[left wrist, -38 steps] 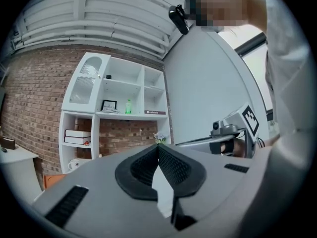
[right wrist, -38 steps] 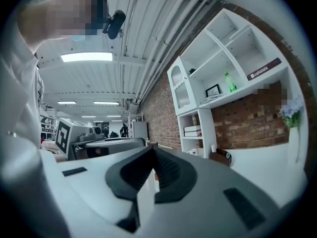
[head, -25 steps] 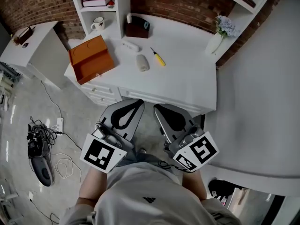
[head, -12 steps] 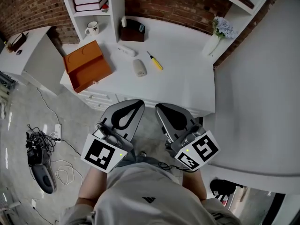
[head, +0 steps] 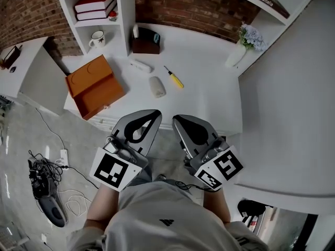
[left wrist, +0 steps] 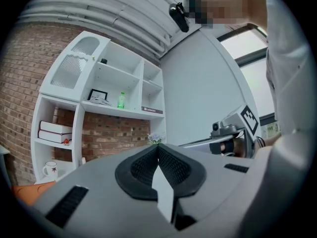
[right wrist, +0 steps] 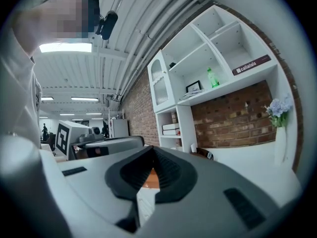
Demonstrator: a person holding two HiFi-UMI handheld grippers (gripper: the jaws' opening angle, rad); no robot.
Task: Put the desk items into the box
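An open orange box (head: 94, 86) sits at the left end of the white desk (head: 209, 95). On the desk lie a grey mouse (head: 156, 86), a yellow-handled screwdriver (head: 173, 77) and a small white oblong item (head: 140, 66). My left gripper (head: 153, 113) and right gripper (head: 176, 120) hover side by side at the desk's near edge, both shut and holding nothing. In the left gripper view the left gripper (left wrist: 157, 148) points level at the shelves; in the right gripper view the right gripper (right wrist: 149, 149) has the orange box (right wrist: 148, 178) showing through its jaws.
A brown organiser (head: 146, 41) stands at the back of the desk, a white vase with flowers (head: 242, 46) at the right. A shelf unit holds a mug (head: 97, 37) and books (head: 94, 4). Cables and a power strip (head: 48, 166) lie on the floor at left.
Both grippers have come closer to the desk's near edge, and the desk with its items now sits lower and nearer in the head view. Their jaws stay shut.
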